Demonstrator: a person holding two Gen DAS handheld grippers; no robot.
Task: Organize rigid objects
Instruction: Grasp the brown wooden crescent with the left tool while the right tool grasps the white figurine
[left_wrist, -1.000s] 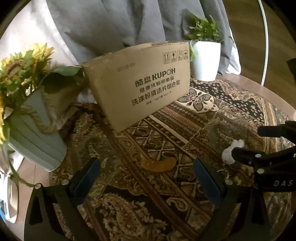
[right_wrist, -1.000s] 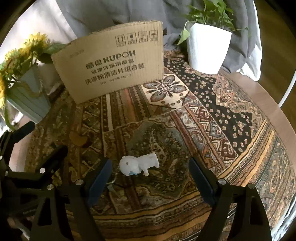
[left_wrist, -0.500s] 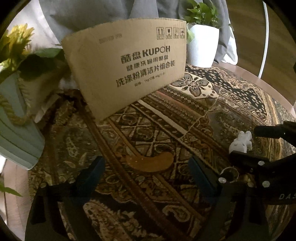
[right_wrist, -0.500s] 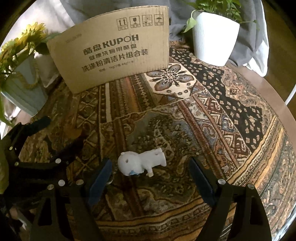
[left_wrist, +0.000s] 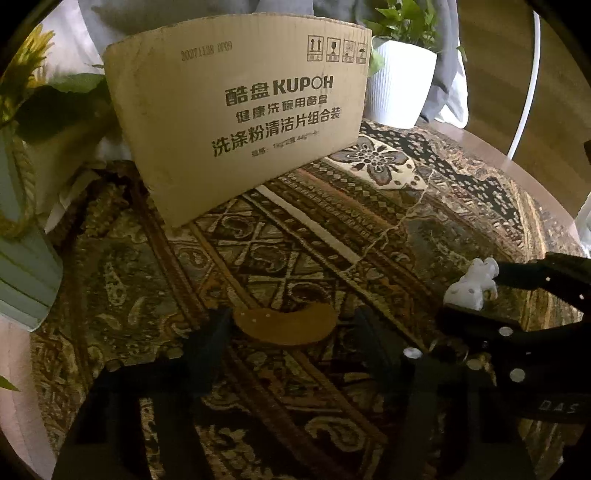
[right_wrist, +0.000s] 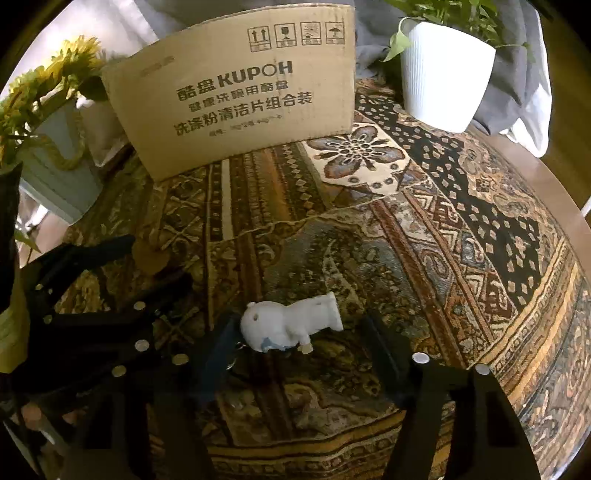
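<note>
A flat brown curved wooden piece (left_wrist: 284, 326) lies on the patterned cloth, between the fingers of my left gripper (left_wrist: 291, 339), which is open around it. A small white figurine (right_wrist: 290, 325) lies on its side between the fingers of my right gripper (right_wrist: 299, 347), which is open around it. The figurine (left_wrist: 471, 286) also shows at the right in the left wrist view, between the right gripper's black fingers (left_wrist: 476, 325). The left gripper's fingers (right_wrist: 92, 254) show at the left in the right wrist view.
A cardboard box (left_wrist: 240, 122) with printed text stands at the back of the table (right_wrist: 535, 173). A white plant pot (right_wrist: 443, 74) stands at the back right. A pale green vase with sunflowers (right_wrist: 55, 158) stands at the left.
Both grippers have moved forward and down. The wooden piece now lies between the left fingers and the figurine between the right fingers; both pairs of fingers stand closer together.
</note>
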